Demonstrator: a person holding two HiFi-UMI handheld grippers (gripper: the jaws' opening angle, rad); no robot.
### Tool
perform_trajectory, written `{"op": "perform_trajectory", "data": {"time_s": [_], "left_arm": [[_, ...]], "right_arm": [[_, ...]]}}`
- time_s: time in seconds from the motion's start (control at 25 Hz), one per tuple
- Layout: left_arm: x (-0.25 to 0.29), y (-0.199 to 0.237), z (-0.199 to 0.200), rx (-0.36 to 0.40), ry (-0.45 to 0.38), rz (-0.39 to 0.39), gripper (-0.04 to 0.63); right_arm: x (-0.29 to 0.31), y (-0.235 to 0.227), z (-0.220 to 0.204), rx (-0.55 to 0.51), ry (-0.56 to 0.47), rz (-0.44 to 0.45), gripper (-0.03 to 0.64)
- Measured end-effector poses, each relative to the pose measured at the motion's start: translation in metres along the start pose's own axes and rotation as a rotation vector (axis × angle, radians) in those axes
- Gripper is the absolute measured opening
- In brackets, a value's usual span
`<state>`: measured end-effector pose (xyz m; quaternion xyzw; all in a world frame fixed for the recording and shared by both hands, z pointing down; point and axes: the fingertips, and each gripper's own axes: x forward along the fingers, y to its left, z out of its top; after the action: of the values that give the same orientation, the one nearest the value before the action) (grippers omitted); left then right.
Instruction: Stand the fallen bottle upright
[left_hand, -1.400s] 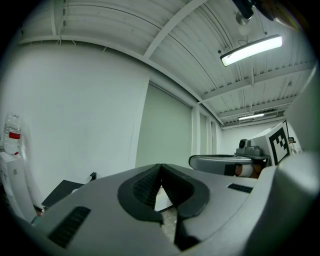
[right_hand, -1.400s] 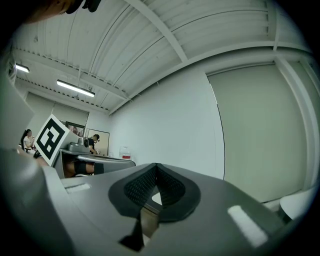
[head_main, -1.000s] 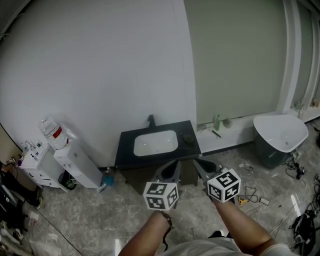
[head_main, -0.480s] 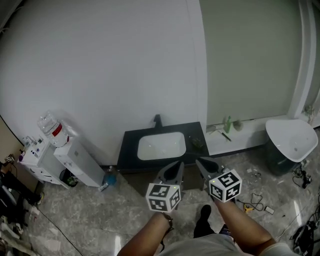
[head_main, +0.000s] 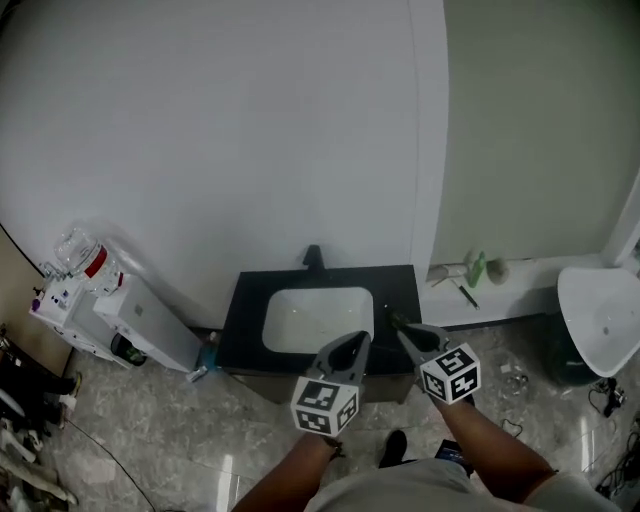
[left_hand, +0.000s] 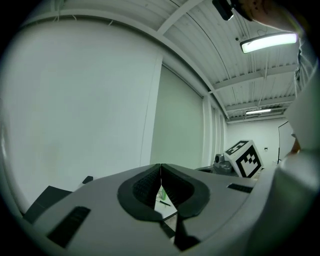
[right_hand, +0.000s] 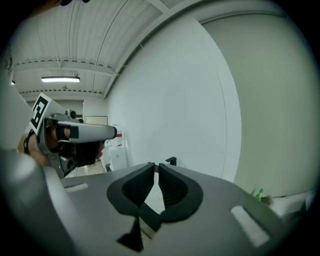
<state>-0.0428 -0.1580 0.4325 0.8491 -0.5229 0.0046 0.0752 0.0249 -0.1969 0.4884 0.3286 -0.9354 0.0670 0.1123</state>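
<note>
A black counter (head_main: 250, 325) with a white basin (head_main: 315, 318) and a dark faucet (head_main: 313, 256) stands against the wall. A small dark bottle (head_main: 391, 317) lies on the counter right of the basin, partly hidden by my right gripper's tips. My right gripper (head_main: 398, 326) hovers at the counter's front right; its jaws are opening, with a thin gap and nothing between them (right_hand: 156, 165). My left gripper (head_main: 352, 340) is shut and empty over the basin's front edge, tips touching (left_hand: 160, 167).
A water dispenser (head_main: 140, 320) with an upturned jug stands to the counter's left. A green bottle (head_main: 477, 268) and small items sit on the ledge to the right. A white bin (head_main: 600, 320) is at far right. The person's foot (head_main: 392, 447) is below.
Both grippers have travelled forward and now hang over the counter's front edge. The counter and basin have drawn closer in the head view; the dark bottle now sits at the right gripper's tips.
</note>
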Motion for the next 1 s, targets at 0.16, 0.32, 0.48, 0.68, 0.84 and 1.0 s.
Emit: {"op": "perform_trajectory", "data": {"time_s": [0.16, 0.32, 0.48, 0.68, 0.84, 1.0], "left_arm": [[0.048, 0.037, -0.004, -0.04, -0.003, 0.022, 0.009], [0.075, 0.071, -0.018, -0.069, 0.012, 0.04, 0.009], [0.095, 0.104, -0.032, -0.092, 0.046, 0.042, 0.009], [0.118, 0.141, -0.051, -0.118, 0.104, 0.026, 0.009], [0.149, 0.17, -0.064, -0.136, 0.144, 0.022, 0.009], [0.182, 0.194, -0.072, -0.138, 0.173, 0.01, 0.009]], "right_arm": [[0.053, -0.058, -0.015, -0.001, 0.093, 0.025, 0.034], [0.102, -0.094, -0.04, 0.031, 0.195, 0.055, 0.052], [0.159, -0.115, -0.078, 0.113, 0.357, 0.109, 0.087], [0.218, -0.142, -0.125, 0.114, 0.583, 0.084, 0.114], [0.258, -0.168, -0.166, 0.088, 0.739, 0.057, 0.123], [0.286, -0.197, -0.216, 0.088, 0.902, 0.037, 0.138]]}}
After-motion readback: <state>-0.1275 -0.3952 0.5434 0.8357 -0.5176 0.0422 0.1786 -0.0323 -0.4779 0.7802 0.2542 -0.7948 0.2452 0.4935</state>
